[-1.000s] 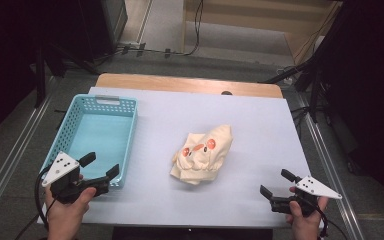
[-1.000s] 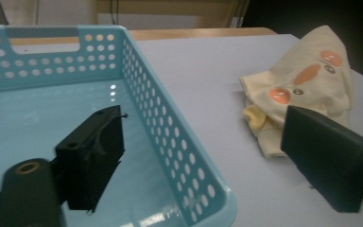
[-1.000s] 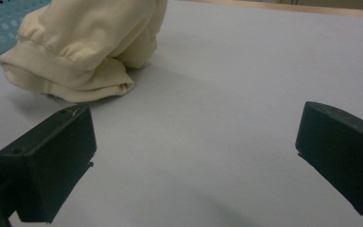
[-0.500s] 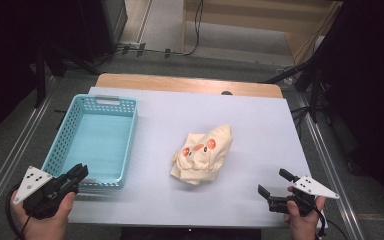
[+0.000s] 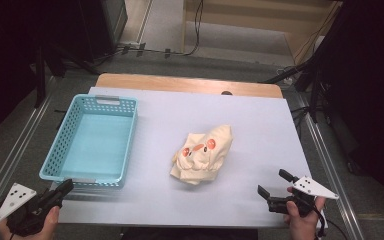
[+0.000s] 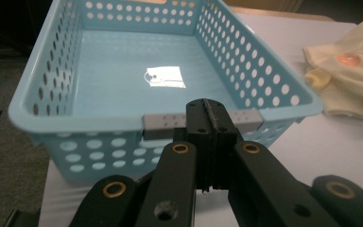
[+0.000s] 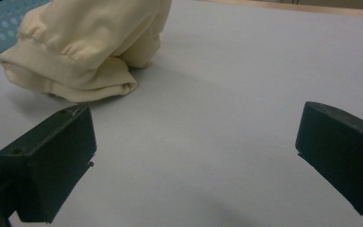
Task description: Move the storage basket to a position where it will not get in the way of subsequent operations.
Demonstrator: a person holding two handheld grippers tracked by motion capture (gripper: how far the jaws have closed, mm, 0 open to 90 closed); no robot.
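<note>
Cloth (image 5: pixel 202 156) lies bunched in the middle of the table (image 5: pixel 260 125), just right of the basket (image 5: pixel 92 142). Its long side runs from 7 to 1 o'clock. From the right gripper (image 5: pixel 275 190) it sits at 10 o'clock — near, with jaws wide and empty. From the left gripper (image 5: pixel 62 189) it sits at 2 o'clock, farther off; those jaws have just closed tight on nothing, by the basket's near rim.

white table (image 5: pixel 260 125), grey floor (image 5: pixel 165 25), cables (image 5: pixel 198 20)

Basket (image 5: pixel 92 142) left on table (image 5: pixel 260 115), garment (image 5: pixel 202 155) right of it (apart), tag (image 6: pixel 164 77) in basket
</note>
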